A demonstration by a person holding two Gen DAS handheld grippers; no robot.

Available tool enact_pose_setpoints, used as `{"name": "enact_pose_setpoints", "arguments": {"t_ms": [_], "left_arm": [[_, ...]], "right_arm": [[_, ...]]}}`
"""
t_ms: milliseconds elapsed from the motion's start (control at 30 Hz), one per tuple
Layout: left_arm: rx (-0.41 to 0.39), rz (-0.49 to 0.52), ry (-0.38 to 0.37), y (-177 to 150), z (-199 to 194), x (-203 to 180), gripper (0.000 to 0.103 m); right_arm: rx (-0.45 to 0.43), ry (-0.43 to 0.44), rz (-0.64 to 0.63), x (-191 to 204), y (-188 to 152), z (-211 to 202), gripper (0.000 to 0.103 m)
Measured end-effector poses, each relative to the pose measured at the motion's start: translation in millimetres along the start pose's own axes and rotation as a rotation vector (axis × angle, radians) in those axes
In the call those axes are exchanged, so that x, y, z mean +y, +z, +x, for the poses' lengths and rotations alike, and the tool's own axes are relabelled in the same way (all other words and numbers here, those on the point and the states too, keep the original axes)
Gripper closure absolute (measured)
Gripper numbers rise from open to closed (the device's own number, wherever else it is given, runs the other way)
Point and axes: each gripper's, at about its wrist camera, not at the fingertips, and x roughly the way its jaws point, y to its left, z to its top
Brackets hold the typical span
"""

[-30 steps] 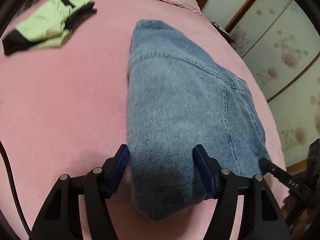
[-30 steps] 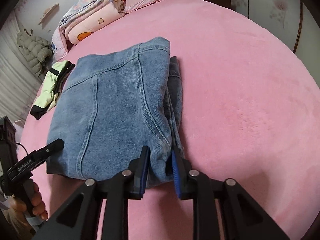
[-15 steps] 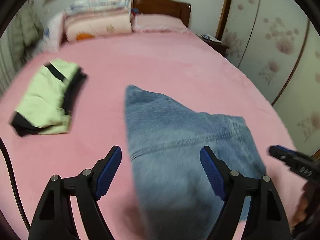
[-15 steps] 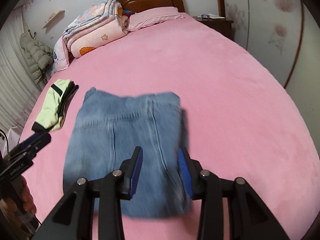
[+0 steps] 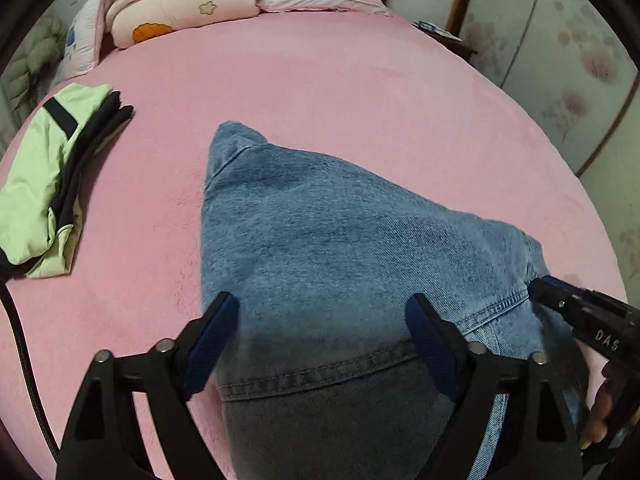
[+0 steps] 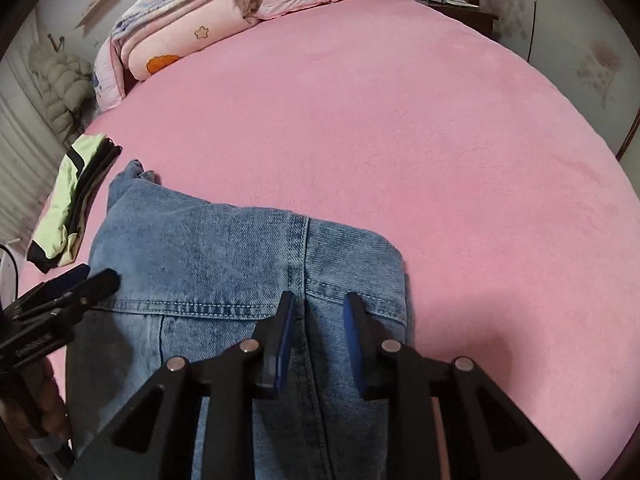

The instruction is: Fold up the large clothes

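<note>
A folded blue denim garment point(image 5: 344, 248) lies on the pink bed point(image 5: 320, 80), near its front edge. It also shows in the right wrist view point(image 6: 224, 256). My left gripper point(image 5: 322, 328) is open wide, its blue pads hovering above the denim's near left part, holding nothing. My right gripper point(image 6: 318, 332) is open with a narrower gap, above the denim's near right part by a vertical seam. The right gripper's tip shows at the right edge of the left wrist view point(image 5: 576, 312); the left gripper's tip shows at the left of the right wrist view point(image 6: 64, 292).
A folded light-green and black garment point(image 5: 44, 176) lies on the bed to the left of the denim. Folded quilts and a pillow point(image 5: 180, 4) sit at the headboard. A nightstand point(image 6: 456, 4) and a wardrobe point(image 5: 560, 60) stand to the right.
Both grippers have let go of the denim and lifted back from it. The right gripper opened. The denim now lies folded on the bed.
</note>
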Motion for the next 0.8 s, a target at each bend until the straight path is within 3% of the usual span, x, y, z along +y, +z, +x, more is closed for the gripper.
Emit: {"name": "enact_pose_setpoints", "arguments": {"t_ms": [133, 233, 367, 467, 567, 700, 800], "left_arm": [[0.014, -0.003, 0.02, 7.5, -18.9, 5.2, 0.016], [-0.032, -0.034, 0.0, 9.4, -56.3, 15.8, 0.012], [-0.068, -0.073, 0.003, 2.8, -109.1, 33.9, 0.002], [-0.076, -0.078, 0.032, -3.5, -138.8, 42.7, 0.002], [-0.049, -0.096, 0.031, -10.6, -156.0, 47.2, 0.001], [0.044, -0.138, 0.039, -20.0, -157.7, 49.3, 0.001], [0.087, -0.165, 0.037, -29.5, -148.7, 45.2, 0.001]], "right_arm": [[0.05, 0.032, 0.061, -8.7, 5.8, -14.7, 0.078], [0.026, 0.061, 0.08, -18.0, 8.3, -58.3, 0.075], [-0.046, 0.019, 0.021, -21.8, 1.1, -118.3, 0.043], [-0.069, -0.015, -0.029, -19.8, -7.4, -148.7, 0.041], [-0.081, -0.013, -0.056, -15.5, -12.4, -167.7, 0.041], [-0.089, 0.03, -0.072, -8.7, -19.6, -177.9, 0.04], [-0.075, 0.066, -0.066, -5.0, -22.9, -167.6, 0.03]]}}
